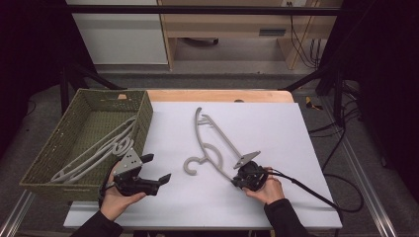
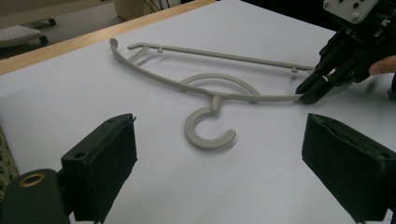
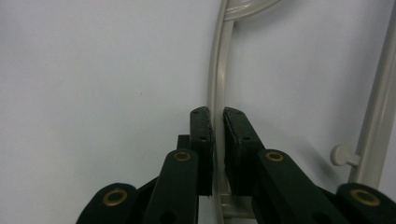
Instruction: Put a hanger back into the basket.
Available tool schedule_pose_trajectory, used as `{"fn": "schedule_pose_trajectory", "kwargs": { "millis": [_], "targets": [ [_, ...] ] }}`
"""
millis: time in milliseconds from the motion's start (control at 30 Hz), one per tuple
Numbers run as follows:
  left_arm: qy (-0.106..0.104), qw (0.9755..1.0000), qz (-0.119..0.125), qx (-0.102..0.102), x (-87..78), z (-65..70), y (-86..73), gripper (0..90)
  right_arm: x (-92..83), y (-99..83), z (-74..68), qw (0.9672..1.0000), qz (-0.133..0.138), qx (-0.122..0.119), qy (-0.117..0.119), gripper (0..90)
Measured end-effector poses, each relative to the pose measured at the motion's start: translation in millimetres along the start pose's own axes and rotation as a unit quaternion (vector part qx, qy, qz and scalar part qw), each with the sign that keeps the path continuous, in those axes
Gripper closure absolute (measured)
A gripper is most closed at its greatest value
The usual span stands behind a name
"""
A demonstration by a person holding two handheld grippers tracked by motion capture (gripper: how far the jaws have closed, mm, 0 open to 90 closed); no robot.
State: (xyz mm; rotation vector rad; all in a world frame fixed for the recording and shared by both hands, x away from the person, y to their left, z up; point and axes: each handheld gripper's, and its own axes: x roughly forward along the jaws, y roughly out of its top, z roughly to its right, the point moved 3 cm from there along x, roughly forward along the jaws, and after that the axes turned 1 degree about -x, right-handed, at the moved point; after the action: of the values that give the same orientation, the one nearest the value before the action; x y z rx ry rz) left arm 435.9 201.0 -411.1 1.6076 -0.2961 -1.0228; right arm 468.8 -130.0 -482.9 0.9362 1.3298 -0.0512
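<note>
Hanger end gripped on worktop.
Right gripper (image 1: 240,176) pinches the grey hanger (image 1: 213,143) arm (lying flat); left gripper (image 1: 157,170) jaws spread, empty.

- A hanger (image 1: 213,143) lies flat on the counter (image 1: 276,128), about mid-counter, its hook (image 1: 193,165) curling toward the person's side and one arm tip reaching toward the far edge.
- Left of the hanger, a basket (image 1: 54,158) sits at the counter's left edge, and more hangers (image 1: 99,150) lie inside it.
- The right hand-held gripper (image 1: 236,178) sits at the hanger's near-right end, jaws pinched on the hanger's arm.
- The left hand-held gripper (image 1: 157,170) hovers just beside the basket's near-right corner, left of the hook, jaws spread wide and pointing across at the hanger, nothing between them.
- The two hand-held grippers are well apart, the hook between them.
</note>
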Motion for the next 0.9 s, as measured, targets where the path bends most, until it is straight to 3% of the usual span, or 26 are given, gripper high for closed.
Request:
{"fn": "schedule_pose_trajectory", "kwargs": {
  "millis": [200, 333, 600, 900],
  "targets": [
    [-0.001, 0.9999, 0.008, 0.007, -7.6, 0.3, 6.1, 9.7, -22.5, 7.4, 4.0, 0.9984, 0.055, 0.003, 0.006, 82.8],
    [-0.002, 0.9999, 0.006, 0.009, -11.3, -1.5, 8.6, 9.6, -36.4, 10.1, 6.3, 0.9971, 0.075, -0.003, 0.016, 82.8],
    [-0.001, 0.9999, 0.001, 0.015, -13.4, -3.8, 10.2, 9.3, -54.7, 17.1, 3.9, 0.9948, 0.098, -0.006, 0.027, 82.8],
    [-0.003, 0.9988, -0.017, 0.046, -11.9, 0.1, 14.9, 8.5, -74.0, 23.3, -1.6, 0.9917, 0.121, -0.012, 0.044, 82.8]
  ]
}}
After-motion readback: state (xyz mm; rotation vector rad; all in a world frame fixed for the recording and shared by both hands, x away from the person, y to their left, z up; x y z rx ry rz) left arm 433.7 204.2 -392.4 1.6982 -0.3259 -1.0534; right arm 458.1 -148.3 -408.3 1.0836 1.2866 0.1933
